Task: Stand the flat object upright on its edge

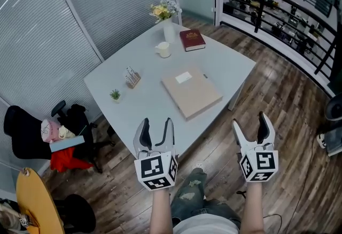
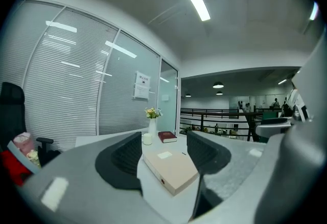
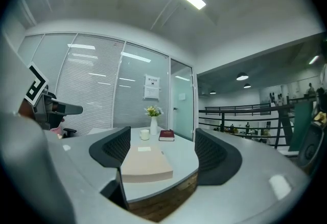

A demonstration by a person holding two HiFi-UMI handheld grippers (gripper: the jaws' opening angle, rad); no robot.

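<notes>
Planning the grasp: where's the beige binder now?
Head view, centre: beige binder lies flat by the table's near edge, with the red book beyond it.

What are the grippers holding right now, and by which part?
Nothing. The left gripper and right gripper both have jaws apart and empty; the beige binder lies flat, untouched.

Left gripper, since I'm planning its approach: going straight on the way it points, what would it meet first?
Probably the flat beige box, lying on the table, centred between the left gripper's open, empty jaws. Height is unclear, so it might pass just above.
</notes>
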